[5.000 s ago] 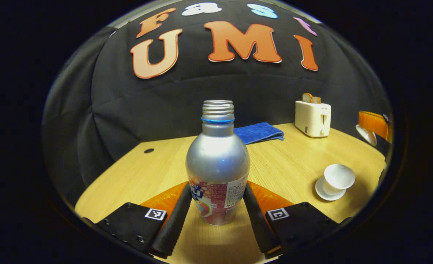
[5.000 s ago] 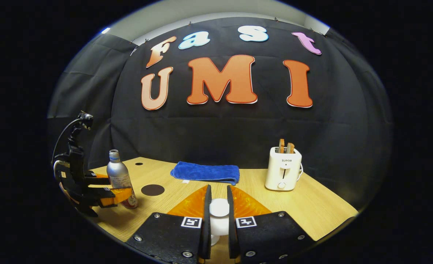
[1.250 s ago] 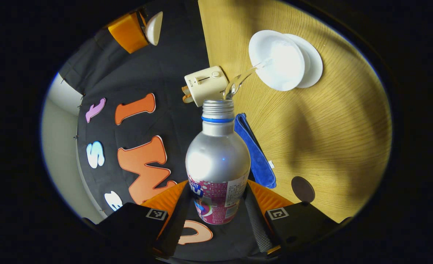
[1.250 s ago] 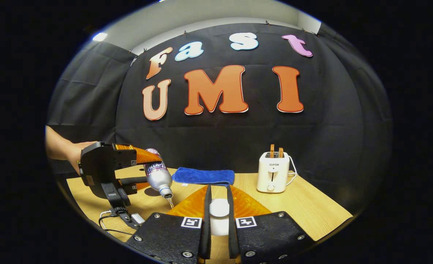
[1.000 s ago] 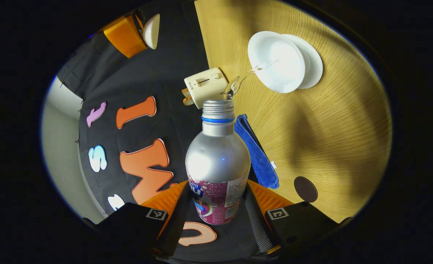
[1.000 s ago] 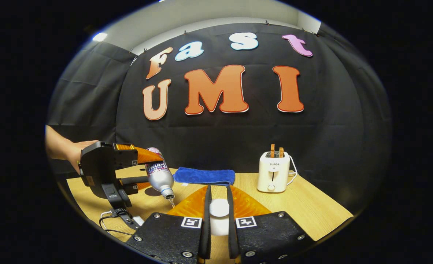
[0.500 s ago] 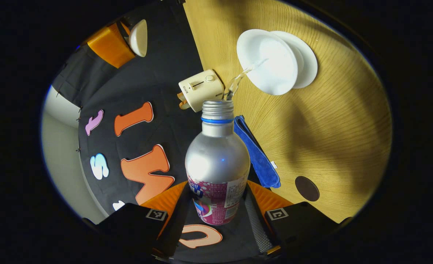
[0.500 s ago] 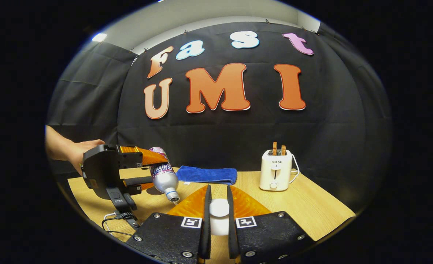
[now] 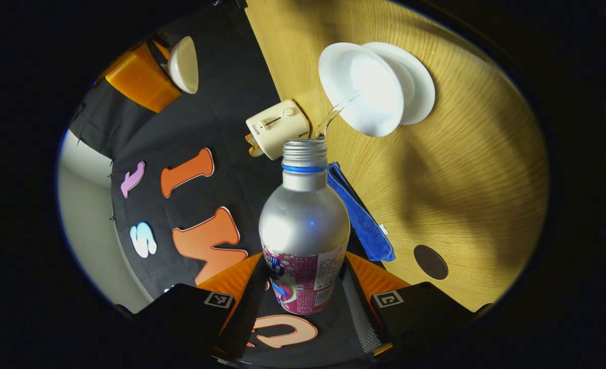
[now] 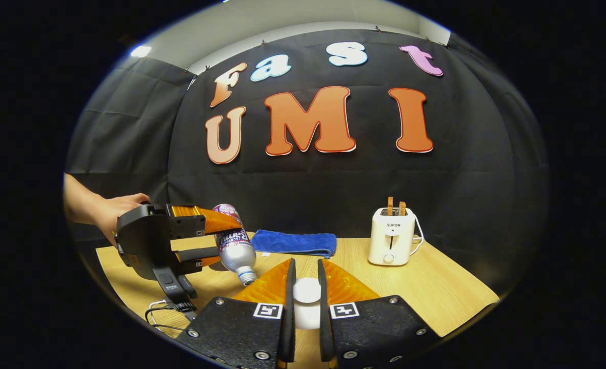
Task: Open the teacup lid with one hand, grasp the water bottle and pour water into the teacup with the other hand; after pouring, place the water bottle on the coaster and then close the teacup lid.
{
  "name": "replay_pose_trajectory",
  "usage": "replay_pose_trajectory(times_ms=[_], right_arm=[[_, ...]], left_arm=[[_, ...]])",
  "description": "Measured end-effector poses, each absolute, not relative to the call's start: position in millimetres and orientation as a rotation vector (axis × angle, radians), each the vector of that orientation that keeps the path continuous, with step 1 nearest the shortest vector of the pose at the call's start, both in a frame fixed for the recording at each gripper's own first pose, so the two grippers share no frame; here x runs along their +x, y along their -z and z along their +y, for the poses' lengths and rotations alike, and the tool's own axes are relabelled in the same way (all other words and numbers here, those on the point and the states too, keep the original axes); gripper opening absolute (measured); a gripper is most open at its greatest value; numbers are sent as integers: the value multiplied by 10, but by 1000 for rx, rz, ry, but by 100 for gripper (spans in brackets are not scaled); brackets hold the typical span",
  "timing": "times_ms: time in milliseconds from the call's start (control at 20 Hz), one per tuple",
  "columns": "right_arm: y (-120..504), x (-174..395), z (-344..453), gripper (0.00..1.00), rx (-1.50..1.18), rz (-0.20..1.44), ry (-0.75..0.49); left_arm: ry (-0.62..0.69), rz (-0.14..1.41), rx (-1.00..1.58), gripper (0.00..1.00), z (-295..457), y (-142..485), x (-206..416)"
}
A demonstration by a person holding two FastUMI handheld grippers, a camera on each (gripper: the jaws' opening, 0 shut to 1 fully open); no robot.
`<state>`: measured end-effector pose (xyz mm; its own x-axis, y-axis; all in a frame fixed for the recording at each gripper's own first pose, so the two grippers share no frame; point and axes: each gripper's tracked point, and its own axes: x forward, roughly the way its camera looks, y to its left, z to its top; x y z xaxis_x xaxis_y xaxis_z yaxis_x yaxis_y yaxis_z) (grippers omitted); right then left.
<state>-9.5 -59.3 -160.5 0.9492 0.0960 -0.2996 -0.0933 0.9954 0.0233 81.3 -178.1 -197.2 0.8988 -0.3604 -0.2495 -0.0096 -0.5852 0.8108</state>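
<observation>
My left gripper [image 9: 303, 292] is shut on a silver water bottle [image 9: 304, 225] with a red label, tipped mouth-down. A thin stream of water arcs from its mouth into the white teacup [image 9: 360, 88], which stands uncovered on its white saucer [image 9: 418, 87]. In the right gripper view the tilted water bottle [image 10: 235, 250] hangs in the left gripper [image 10: 213, 238], held by a hand [image 10: 109, 206]. My right gripper [image 10: 306, 297] is shut on the knob of the white teacup lid [image 10: 306, 301], held up above the table. The lid [image 9: 184, 64] also appears in the left gripper view's upper left. A dark round coaster [image 9: 430, 262] lies on the table.
A folded blue cloth [image 10: 296, 242] lies at the back of the wooden table [image 10: 436, 287]. A white toaster [image 10: 391, 242] with bread slices stands at the back right. A cable [image 10: 165, 311] trails under the left gripper.
Over five seconds the bottle went from upright on the table to tilted over the cup and pouring. In the last second the left gripper tipped further and drifted toward my right gripper.
</observation>
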Motion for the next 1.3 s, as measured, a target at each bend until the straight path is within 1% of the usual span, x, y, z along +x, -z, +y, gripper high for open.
replay_pose_trajectory(times_ms=[400,550,650,900,1050,1150,1250,1300], right_arm=[[1633,-101,-535,19,16,320,-102],[1637,-115,-515,19,15,321,-106],[1654,-114,-500,19,21,328,-110],[1661,-118,-490,19,36,331,-110],[1667,-118,-485,19,34,332,-113],[1669,-108,-563,19,21,335,-101],[1635,-92,-605,19,37,331,-93],[1631,-85,-605,19,40,327,-93]], left_arm=[[479,-292,2154,83,-1782,1966,769],[488,-253,2147,83,-1719,2028,796],[485,-260,2151,82,-1738,2020,783],[489,-280,2103,83,-1774,2021,753],[484,-231,1994,83,-1705,2020,772],[449,-238,1898,83,-1678,1919,805],[401,-209,1769,84,-1573,1835,854],[374,-202,1710,81,-1536,1783,869]])
